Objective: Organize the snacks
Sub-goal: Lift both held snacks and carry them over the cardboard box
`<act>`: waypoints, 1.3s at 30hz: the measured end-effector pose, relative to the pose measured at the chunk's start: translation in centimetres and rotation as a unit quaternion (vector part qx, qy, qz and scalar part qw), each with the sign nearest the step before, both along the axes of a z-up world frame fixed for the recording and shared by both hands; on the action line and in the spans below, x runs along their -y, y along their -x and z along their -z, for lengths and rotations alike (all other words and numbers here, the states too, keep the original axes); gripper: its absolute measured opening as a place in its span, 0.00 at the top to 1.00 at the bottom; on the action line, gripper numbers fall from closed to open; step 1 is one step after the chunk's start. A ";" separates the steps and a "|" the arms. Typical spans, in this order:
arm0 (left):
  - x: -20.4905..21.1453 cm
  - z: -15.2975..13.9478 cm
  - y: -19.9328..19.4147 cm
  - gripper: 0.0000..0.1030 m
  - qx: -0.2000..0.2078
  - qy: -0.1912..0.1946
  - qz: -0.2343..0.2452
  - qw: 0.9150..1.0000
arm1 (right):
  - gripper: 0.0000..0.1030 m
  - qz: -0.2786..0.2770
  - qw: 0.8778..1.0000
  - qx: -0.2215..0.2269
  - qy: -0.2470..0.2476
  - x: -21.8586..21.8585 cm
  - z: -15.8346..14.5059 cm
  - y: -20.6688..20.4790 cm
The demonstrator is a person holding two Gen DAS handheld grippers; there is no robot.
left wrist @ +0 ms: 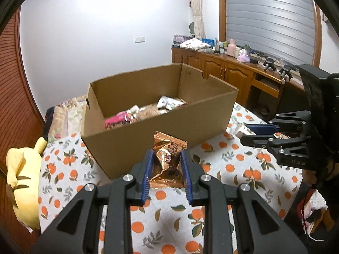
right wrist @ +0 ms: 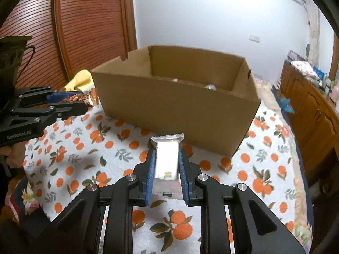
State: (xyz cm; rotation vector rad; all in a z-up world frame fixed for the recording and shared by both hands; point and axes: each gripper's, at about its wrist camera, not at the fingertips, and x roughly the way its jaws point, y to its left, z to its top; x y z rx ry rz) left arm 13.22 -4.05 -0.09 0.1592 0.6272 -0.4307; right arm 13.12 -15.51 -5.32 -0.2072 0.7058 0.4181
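My left gripper (left wrist: 167,155) is shut on a copper foil snack packet (left wrist: 168,163), held above the orange-print cloth just in front of the open cardboard box (left wrist: 148,144). The box holds several snacks, among them a pink packet (left wrist: 116,120) and a white one (left wrist: 166,102). My right gripper (right wrist: 165,155) is shut on a silver-white snack packet (right wrist: 167,158), also in front of the box (right wrist: 180,114). The right gripper shows at the right of the left wrist view (left wrist: 246,134). The left gripper with the copper packet shows at the left of the right wrist view (right wrist: 85,101).
The table wears an orange-print cloth (left wrist: 233,169). A yellow plush toy (left wrist: 21,182) lies at its left edge. A wooden cabinet (left wrist: 222,67) with clutter stands along the far wall under the window. A wooden slatted door (right wrist: 84,21) is behind the box.
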 end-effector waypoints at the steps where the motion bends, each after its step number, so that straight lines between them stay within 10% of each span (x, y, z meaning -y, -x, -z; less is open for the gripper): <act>1: 0.0 -0.2 -0.1 0.77 0.002 0.001 0.000 1.000 | 0.81 -0.001 1.000 0.004 0.000 0.0 -0.4 0.1; 39: -0.9 -1.9 -9.5 0.77 -0.007 -0.018 -0.048 0.999 | 0.81 0.001 0.998 0.062 -0.001 -1.5 -5.9 -6.0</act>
